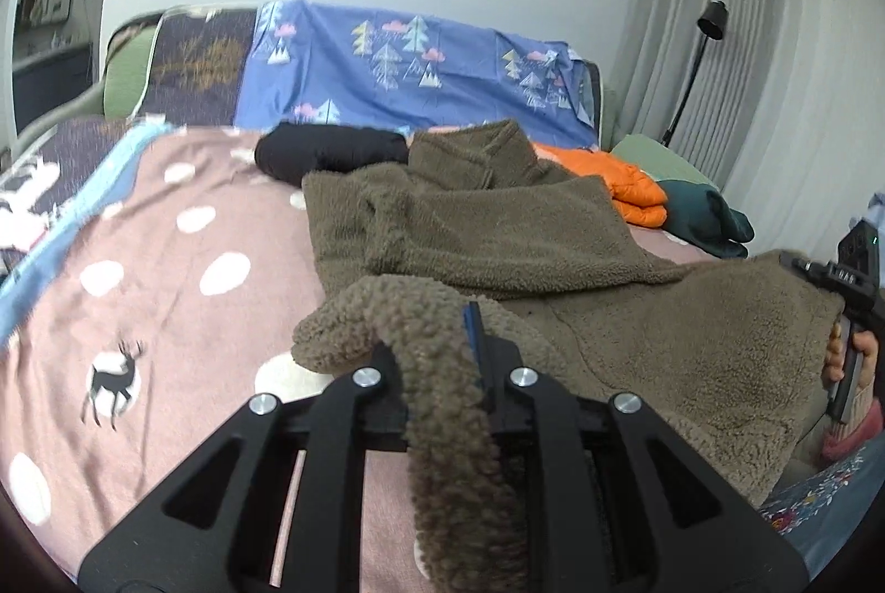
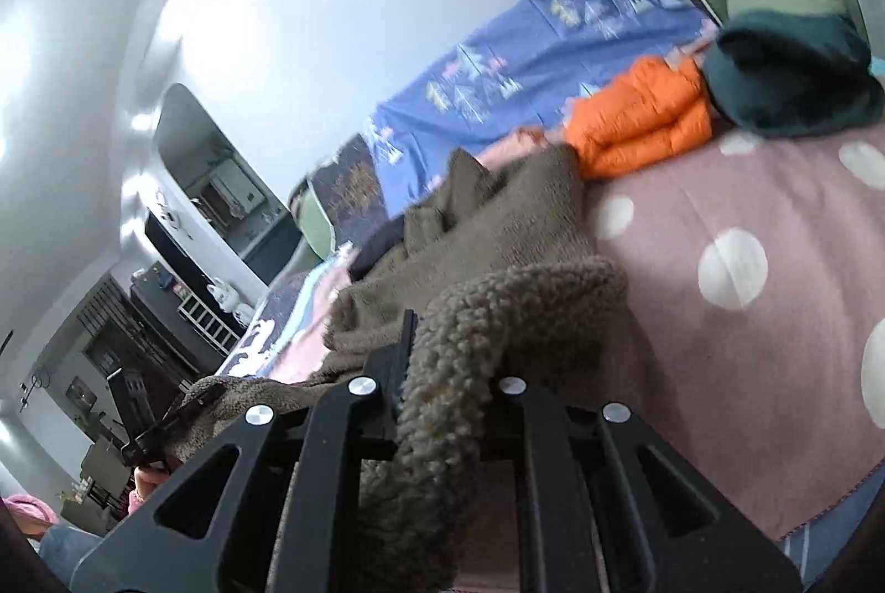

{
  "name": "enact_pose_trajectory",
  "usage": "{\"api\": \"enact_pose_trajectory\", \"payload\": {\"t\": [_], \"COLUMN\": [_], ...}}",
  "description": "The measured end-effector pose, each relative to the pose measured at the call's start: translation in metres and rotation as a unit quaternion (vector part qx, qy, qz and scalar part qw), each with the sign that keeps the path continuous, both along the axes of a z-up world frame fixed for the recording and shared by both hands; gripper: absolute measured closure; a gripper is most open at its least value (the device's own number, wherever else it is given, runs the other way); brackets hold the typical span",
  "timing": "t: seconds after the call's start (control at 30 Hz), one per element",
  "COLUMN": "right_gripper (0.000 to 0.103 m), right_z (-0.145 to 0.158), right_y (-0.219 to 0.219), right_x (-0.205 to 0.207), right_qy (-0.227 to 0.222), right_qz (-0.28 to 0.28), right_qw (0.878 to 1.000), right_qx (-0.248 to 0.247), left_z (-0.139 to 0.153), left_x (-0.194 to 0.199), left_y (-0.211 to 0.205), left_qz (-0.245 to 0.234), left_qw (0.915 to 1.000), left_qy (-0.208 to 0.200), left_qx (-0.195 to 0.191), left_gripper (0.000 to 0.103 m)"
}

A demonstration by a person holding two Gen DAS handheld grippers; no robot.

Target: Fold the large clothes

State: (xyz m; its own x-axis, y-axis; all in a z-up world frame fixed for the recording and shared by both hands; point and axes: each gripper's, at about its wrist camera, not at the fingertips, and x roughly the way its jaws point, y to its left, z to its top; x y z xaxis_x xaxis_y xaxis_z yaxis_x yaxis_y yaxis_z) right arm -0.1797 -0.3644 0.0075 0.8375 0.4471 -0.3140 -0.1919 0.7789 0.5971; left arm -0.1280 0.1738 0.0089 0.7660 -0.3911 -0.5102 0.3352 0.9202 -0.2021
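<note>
A large brown fleece jacket [image 1: 498, 228] lies spread on the pink dotted blanket [image 1: 182, 294], its upper part folded over near the collar. My left gripper [image 1: 437, 344] is shut on the jacket's near hem, which drapes over the jaws. My right gripper [image 2: 448, 344] is shut on another part of the same hem [image 2: 498, 305]; it shows at the right edge of the left wrist view [image 1: 846, 283]. The jacket's body also shows in the right wrist view [image 2: 498, 211]. The near hem is lifted a little above the blanket.
A black folded garment [image 1: 332, 150], an orange puffer jacket [image 1: 625, 183] and a dark green garment [image 1: 702, 217] lie along the back of the bed. A blue tree-print sheet [image 1: 420, 62] covers the headboard. A black floor lamp [image 1: 702, 40] stands by the curtains.
</note>
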Motion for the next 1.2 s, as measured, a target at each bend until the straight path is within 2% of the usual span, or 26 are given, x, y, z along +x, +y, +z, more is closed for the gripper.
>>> {"api": "enact_pose_trajectory", "payload": {"t": [0.13, 0.27, 0.4, 0.5, 0.63, 0.73, 0.9, 1.03, 1.1, 1.17, 1.2], "right_gripper": [0.092, 0.092, 0.092, 0.093, 0.092, 0.092, 0.092, 0.092, 0.092, 0.091, 0.091], "right_z": [0.016, 0.027, 0.050, 0.067, 0.071, 0.064, 0.036, -0.002, -0.026, -0.051, -0.064], "right_y": [0.000, -0.003, -0.002, -0.002, -0.003, -0.004, -0.012, -0.020, -0.021, -0.022, -0.023], "right_x": [-0.008, -0.019, -0.044, -0.054, -0.028, 0.009, 0.104, 0.199, 0.236, 0.262, 0.272], "right_qy": [-0.023, -0.043, -0.086, -0.104, -0.090, -0.064, 0.010, 0.098, 0.136, 0.174, 0.193], "right_qz": [-0.004, 0.001, 0.001, -0.004, -0.010, -0.023, -0.061, -0.096, -0.116, -0.119, -0.116], "right_qw": [1.000, 0.999, 0.996, 0.995, 0.996, 0.997, 0.997, 0.989, 0.980, 0.973, 0.970], "right_qx": [-0.007, 0.020, 0.017, -0.002, -0.015, -0.027, -0.042, -0.061, -0.085, -0.094, -0.096], "left_z": [0.018, 0.033, 0.048, 0.060, 0.064, 0.056, 0.037, -0.003, -0.034, -0.061, -0.073], "left_x": [-0.013, -0.028, -0.046, -0.058, -0.045, -0.011, 0.073, 0.169, 0.213, 0.236, 0.243], "left_y": [0.000, 0.015, 0.032, 0.038, 0.037, 0.033, 0.036, 0.027, 0.018, 0.015, 0.015], "left_qz": [0.000, 0.009, 0.014, 0.023, 0.026, 0.039, 0.067, 0.116, 0.128, 0.141, 0.147], "left_qw": [0.9995, 0.9974, 0.9942, 0.9922, 0.9937, 0.9964, 0.9964, 0.9891, 0.9835, 0.9788, 0.9769], "left_qy": [-0.030, -0.052, -0.072, -0.096, -0.084, -0.049, 0.022, 0.090, 0.122, 0.135, 0.143], "left_qx": [-0.007, -0.049, -0.078, -0.076, -0.070, -0.058, -0.046, 0.006, 0.039, 0.061, 0.059], "left_gripper": [0.090, 0.091, 0.091, 0.091, 0.091, 0.091, 0.091, 0.090, 0.090, 0.088, 0.087]}}
